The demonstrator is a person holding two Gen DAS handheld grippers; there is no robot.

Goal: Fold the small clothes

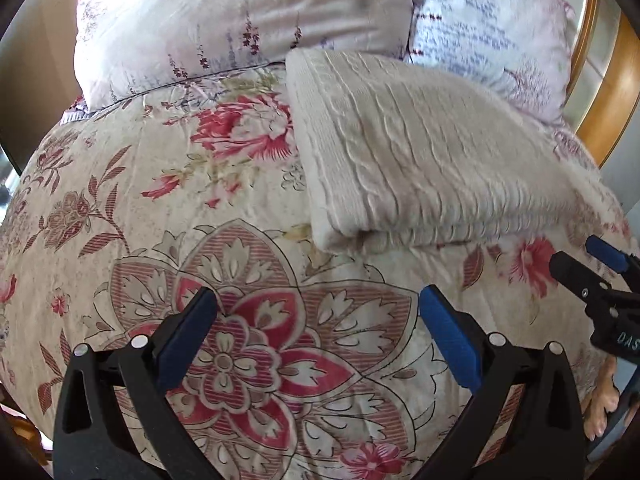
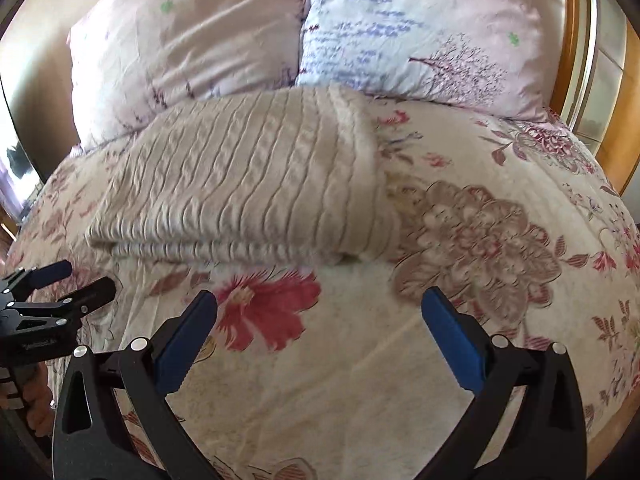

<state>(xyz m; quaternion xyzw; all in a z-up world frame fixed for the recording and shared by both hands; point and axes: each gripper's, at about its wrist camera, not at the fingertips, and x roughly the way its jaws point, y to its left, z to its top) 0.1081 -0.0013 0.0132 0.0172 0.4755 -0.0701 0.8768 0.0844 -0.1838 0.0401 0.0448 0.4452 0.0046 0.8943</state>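
A cream cable-knit sweater [image 1: 420, 152] lies folded in a thick rectangle on the floral bedspread [image 1: 132, 220]; it also shows in the right wrist view [image 2: 248, 184]. My left gripper [image 1: 318, 300] is open and empty, over the bedspread just in front of the sweater's near left corner. My right gripper [image 2: 320, 300] is open and empty, in front of the sweater's near edge. The right gripper shows at the right edge of the left wrist view [image 1: 588, 256], open. The left gripper shows at the left edge of the right wrist view [image 2: 76, 276], open.
Two pale floral pillows [image 1: 240, 20] [image 1: 492, 28] lean behind the sweater, also in the right wrist view [image 2: 188, 40] [image 2: 432, 28]. A wooden headboard [image 1: 608, 112] curves along the right. The bedspread [image 2: 480, 240] spreads around the sweater.
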